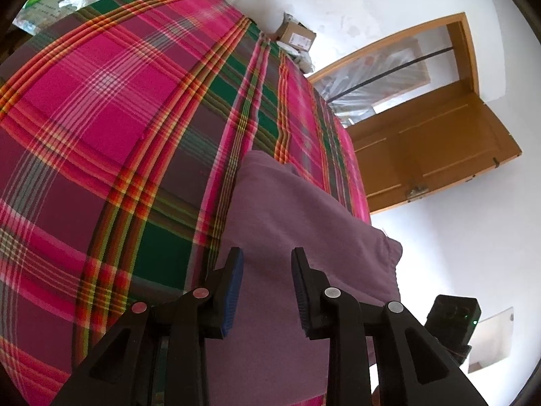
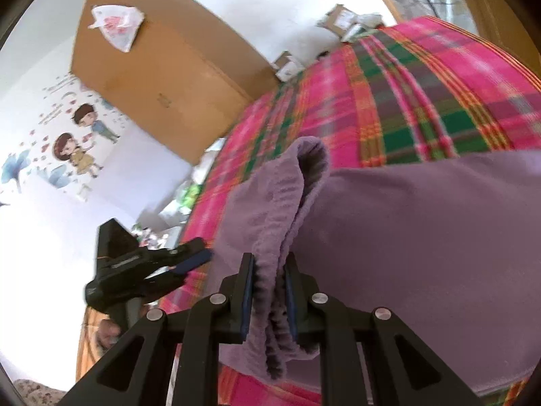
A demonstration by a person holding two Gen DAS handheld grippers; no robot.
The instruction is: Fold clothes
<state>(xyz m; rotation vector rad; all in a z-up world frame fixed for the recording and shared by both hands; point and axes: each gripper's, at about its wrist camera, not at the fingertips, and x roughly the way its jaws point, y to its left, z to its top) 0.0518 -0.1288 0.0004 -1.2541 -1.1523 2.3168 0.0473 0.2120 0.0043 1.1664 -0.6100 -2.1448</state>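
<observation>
A purple garment lies on a bed covered with a pink, green and orange plaid sheet. My left gripper hovers open over the garment's near part, nothing between its fingers. In the right wrist view my right gripper is shut on a ribbed purple edge of the garment, lifting a fold of it off the plaid sheet. The left gripper shows at the left of that view, beside the garment's edge.
Cardboard boxes and papers crowd the far side of the bed. An open wooden door stands right of the bed. A wooden wardrobe with a plastic bag on it stands against the white wall with cartoon stickers.
</observation>
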